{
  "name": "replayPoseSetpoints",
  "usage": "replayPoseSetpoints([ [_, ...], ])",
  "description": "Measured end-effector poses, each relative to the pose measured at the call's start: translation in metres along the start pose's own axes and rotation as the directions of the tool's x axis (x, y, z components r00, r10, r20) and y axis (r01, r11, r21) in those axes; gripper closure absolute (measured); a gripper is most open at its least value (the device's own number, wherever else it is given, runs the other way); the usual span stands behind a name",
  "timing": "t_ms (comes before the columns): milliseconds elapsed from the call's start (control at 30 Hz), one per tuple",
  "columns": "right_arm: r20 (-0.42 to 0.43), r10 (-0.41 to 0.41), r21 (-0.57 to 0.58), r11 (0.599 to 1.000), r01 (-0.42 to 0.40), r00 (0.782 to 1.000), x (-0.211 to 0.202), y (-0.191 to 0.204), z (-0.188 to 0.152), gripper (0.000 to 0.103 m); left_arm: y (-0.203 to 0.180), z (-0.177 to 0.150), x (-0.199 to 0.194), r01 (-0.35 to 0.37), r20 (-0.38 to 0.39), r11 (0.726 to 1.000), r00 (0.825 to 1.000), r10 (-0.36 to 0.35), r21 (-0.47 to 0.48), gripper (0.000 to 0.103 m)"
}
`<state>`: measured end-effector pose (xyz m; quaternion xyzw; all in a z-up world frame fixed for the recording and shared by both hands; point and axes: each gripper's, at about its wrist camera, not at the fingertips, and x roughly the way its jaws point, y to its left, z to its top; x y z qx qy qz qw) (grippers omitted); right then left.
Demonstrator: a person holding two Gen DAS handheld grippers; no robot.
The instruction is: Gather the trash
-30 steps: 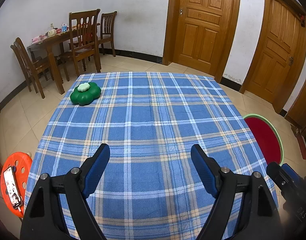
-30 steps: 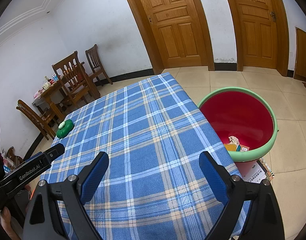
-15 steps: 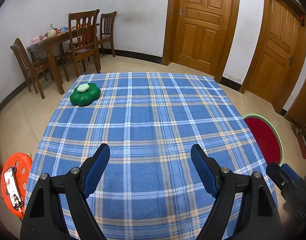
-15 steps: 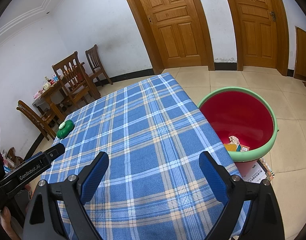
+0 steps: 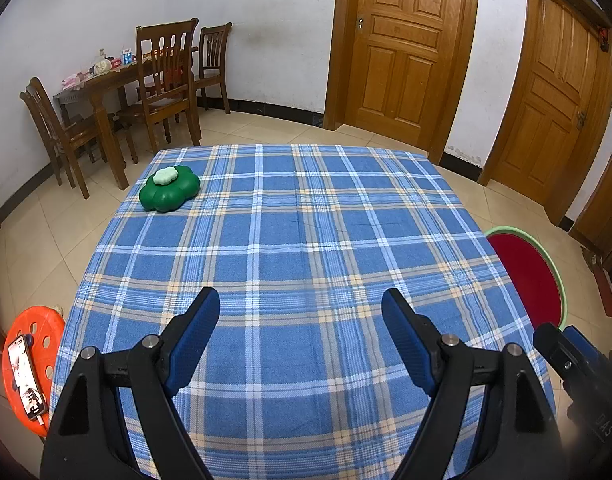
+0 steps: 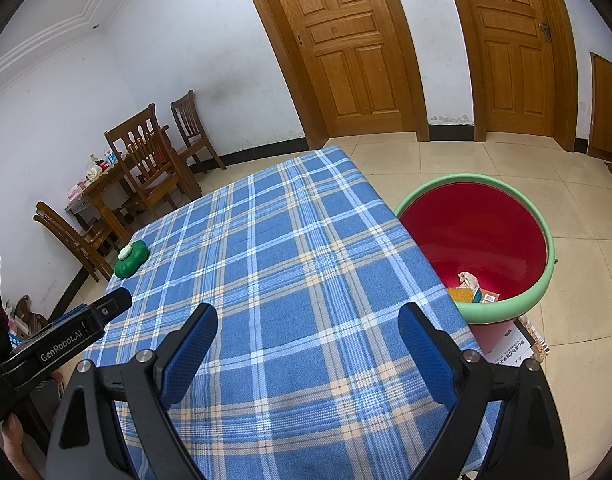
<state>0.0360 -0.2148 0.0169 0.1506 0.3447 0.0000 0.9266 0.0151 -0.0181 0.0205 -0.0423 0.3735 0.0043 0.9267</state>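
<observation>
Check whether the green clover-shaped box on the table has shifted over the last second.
No. The green clover-shaped box sits on the same stripes of the plaid tablecloth, near the far left corner, as in the earlier left wrist pictures.

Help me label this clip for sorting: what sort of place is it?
Most likely a home dining room: a wooden dining table with matching chairs against the wall, panelled wooden doors, tiled floor, and a table under a blue plaid cloth.
</observation>
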Motion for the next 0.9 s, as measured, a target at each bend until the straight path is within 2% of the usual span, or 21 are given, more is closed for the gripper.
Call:
replayPoseSetpoints([
  [900, -0.003, 0.000, 0.002, 1.000, 0.000, 1.000, -0.0004, -0.0011, 0.0022, 0.009, -0.0008, 0.0001, 0.0003, 0.001, -0.003, 1.000, 1.000, -0.001, 0.001, 0.020],
])
